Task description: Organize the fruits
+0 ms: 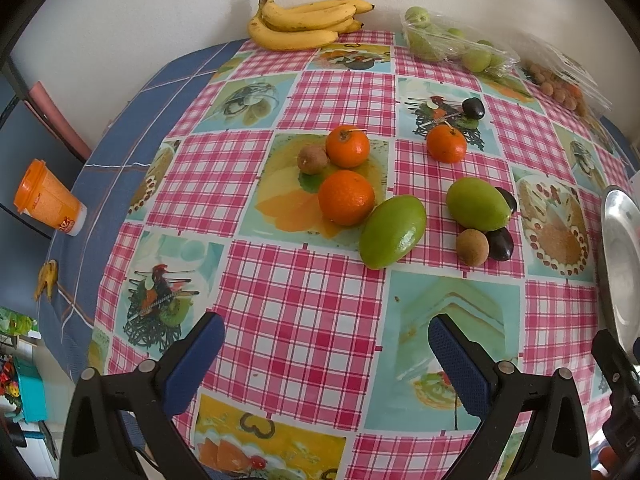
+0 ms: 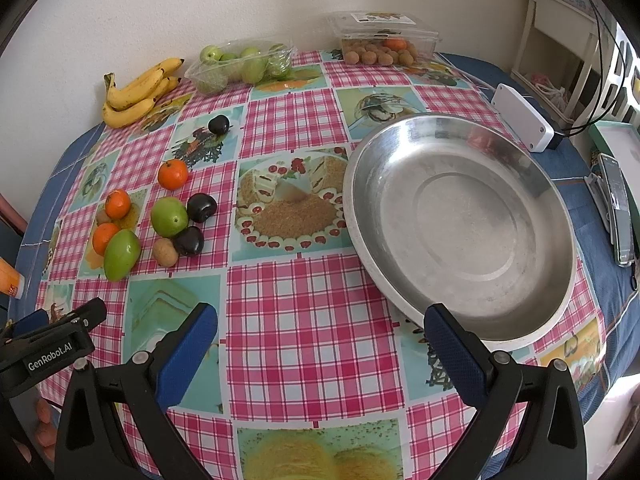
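Note:
Loose fruit lies on the checked tablecloth: three oranges [image 1: 346, 197], two green mangoes [image 1: 393, 231], dark plums [image 1: 501, 243] and small brown fruits [image 1: 472, 245]. My left gripper [image 1: 326, 344] hovers open over the cloth in front of them, nothing between its fingers. In the right wrist view the same fruit cluster [image 2: 168, 217] lies at the left and a big empty metal bowl [image 2: 460, 216] stands at the right. My right gripper [image 2: 320, 336] is open just before the bowl's near rim. The left gripper [image 2: 60, 340] shows at the lower left there.
Bananas [image 1: 308, 20], a bag of green fruit [image 1: 452, 44] and a clear box of small brown fruit [image 2: 384, 46] line the back by the wall. An orange cup [image 1: 48, 200] stands at the left edge. A white box [image 2: 524, 122] and a remote [image 2: 618, 208] lie right of the bowl.

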Action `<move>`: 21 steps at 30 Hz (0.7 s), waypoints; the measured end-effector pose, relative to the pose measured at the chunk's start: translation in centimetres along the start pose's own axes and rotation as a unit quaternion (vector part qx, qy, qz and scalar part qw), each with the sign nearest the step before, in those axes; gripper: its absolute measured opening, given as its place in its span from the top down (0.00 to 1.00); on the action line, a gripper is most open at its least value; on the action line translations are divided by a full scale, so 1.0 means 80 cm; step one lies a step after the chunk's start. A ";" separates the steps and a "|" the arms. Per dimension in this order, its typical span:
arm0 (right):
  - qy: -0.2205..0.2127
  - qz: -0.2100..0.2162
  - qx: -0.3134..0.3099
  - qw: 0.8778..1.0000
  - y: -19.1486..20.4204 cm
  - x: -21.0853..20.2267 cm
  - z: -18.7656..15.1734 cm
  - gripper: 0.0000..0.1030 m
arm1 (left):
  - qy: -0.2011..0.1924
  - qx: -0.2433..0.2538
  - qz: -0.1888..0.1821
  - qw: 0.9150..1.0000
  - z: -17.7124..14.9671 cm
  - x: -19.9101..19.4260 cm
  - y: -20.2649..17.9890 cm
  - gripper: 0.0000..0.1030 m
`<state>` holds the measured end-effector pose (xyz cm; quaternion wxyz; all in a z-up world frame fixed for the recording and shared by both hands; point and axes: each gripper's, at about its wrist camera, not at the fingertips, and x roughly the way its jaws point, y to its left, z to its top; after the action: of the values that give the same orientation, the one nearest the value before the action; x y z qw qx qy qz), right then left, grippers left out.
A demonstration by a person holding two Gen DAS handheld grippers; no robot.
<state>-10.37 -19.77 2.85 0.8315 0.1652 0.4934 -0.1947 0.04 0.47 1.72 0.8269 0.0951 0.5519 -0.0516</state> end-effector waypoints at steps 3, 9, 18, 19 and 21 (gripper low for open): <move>0.000 -0.002 -0.002 1.000 0.004 0.000 -0.002 0.00 | -0.007 -0.008 -0.009 1.000 0.004 0.000 0.009 0.00; -0.013 0.016 -0.022 1.000 0.020 0.002 0.006 0.00 | -0.035 -0.037 -0.047 0.998 0.021 -0.001 0.032 0.00; -0.028 0.087 -0.068 0.993 0.072 0.010 0.020 0.00 | -0.064 -0.059 -0.102 0.991 0.047 0.007 0.055 0.00; -0.028 0.090 -0.071 0.993 0.077 0.011 0.023 0.00 | -0.064 -0.060 -0.110 0.990 0.050 0.009 0.056 0.00; -0.029 0.088 -0.081 0.992 0.087 0.015 0.028 0.00 | -0.057 -0.055 -0.116 0.990 0.058 0.014 0.056 0.00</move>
<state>-4.75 -14.93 3.41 0.8702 0.1345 0.4664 -0.0846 5.51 3.88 2.83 0.8493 -0.0183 0.5133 -0.1218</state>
